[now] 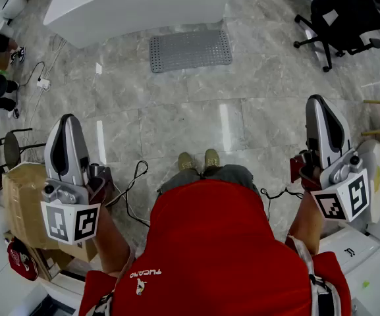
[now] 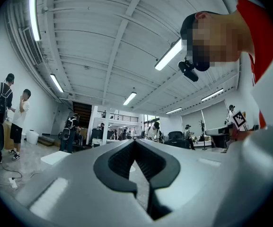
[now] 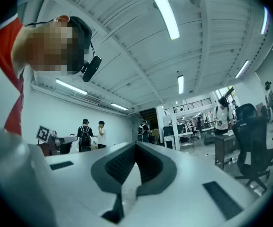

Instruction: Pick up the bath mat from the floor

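One grey bath mat [image 1: 190,50], flat on tiled floor [image 1: 176,114]. Two grippers, left gripper [image 1: 68,118] and right gripper [image 1: 317,100]: both closed, empty, well apart from mat.

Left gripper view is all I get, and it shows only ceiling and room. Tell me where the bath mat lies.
Observer: The grey bath mat lies flat on the floor, straight ahead of the shoes and just before a white fixture.
Operator: Report the right gripper.
Observer: The right gripper has its jaws together, with nothing between them.
Operator: Place both grippers against the mat.
Observer: The left gripper and the right are held out to either side, well short of the mat. Neither touches it.
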`<state>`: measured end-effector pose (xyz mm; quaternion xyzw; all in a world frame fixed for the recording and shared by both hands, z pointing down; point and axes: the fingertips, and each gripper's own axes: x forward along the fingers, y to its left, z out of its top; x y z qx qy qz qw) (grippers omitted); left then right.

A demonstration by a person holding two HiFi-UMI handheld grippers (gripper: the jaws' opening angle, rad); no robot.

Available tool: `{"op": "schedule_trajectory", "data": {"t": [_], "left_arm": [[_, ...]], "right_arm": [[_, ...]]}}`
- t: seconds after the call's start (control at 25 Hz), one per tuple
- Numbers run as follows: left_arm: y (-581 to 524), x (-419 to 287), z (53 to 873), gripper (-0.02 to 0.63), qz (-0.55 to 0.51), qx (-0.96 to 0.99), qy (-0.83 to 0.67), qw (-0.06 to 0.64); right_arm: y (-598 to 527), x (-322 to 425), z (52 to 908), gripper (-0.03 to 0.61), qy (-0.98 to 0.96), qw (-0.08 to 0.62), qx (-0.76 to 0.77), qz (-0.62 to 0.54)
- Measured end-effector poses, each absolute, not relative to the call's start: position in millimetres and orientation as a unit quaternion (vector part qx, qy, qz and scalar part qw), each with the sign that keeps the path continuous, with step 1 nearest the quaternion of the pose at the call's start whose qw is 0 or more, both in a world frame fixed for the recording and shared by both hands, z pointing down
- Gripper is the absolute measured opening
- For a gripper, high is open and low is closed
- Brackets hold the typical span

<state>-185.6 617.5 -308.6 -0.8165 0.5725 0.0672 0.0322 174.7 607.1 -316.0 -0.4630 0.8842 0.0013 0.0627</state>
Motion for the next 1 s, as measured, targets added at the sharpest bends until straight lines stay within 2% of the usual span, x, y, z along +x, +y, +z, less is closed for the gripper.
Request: {"op": "schedule_trajectory", "data": {"t": [1.0], "left_arm": [[603,-159,-303,0.005,0.053,-0.817,0.573,0.027]], "right_arm": [[583,200,-307,0.002,0.886,0.077,-0.457,-0.018]]}}
